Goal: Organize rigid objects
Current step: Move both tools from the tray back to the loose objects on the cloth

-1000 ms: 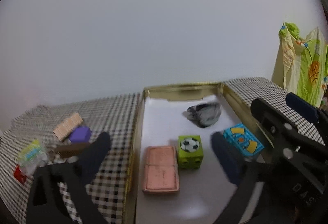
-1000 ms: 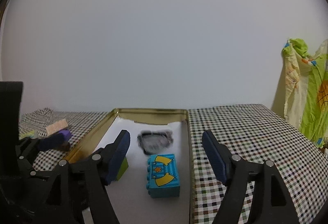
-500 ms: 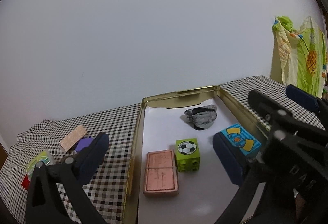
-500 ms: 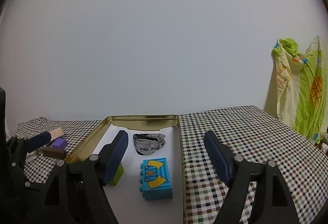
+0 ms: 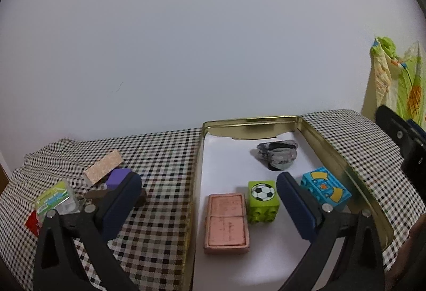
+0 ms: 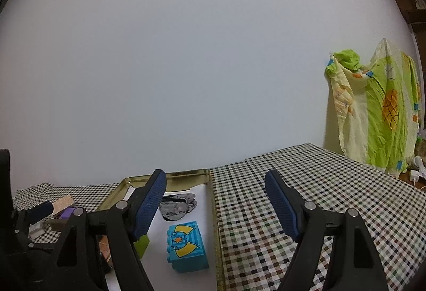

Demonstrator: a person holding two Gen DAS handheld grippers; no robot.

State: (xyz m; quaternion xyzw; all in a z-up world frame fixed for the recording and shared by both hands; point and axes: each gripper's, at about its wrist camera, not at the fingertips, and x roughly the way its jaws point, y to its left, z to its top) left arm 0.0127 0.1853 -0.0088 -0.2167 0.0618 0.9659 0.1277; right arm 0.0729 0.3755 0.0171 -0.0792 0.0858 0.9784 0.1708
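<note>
A gold tin tray (image 5: pixel 250 125) (image 6: pixel 186 173) lies on the checked tablecloth. It holds a pink block (image 5: pixel 226 221), a green football cube (image 5: pixel 263 201), a blue brick (image 5: pixel 325 188) (image 6: pixel 186 248) and a grey stone (image 5: pixel 277 155) (image 6: pixel 177 204). My left gripper (image 5: pixel 207 200) is open above the tray's left rim, nothing between its fingers. My right gripper (image 6: pixel 214 197) is open too, raised above the tray's right rim and empty. Left of the tray lie a cork block (image 5: pixel 103 166), a purple block (image 5: pixel 118 177), a brown piece (image 5: pixel 95 193) and a clear packet (image 5: pixel 54 200).
A green and yellow printed cloth (image 6: pixel 378 115) hangs at the far right past the table edge. A white wall stands just behind the table. Bare checked cloth (image 6: pixel 306 184) stretches right of the tray. A red item (image 5: pixel 31 221) peeks out beneath the packet.
The right gripper has lifted and tilted up and rolled, so the tray sits lower and farther left in its view. In the left view the right gripper has withdrawn to the right edge.
</note>
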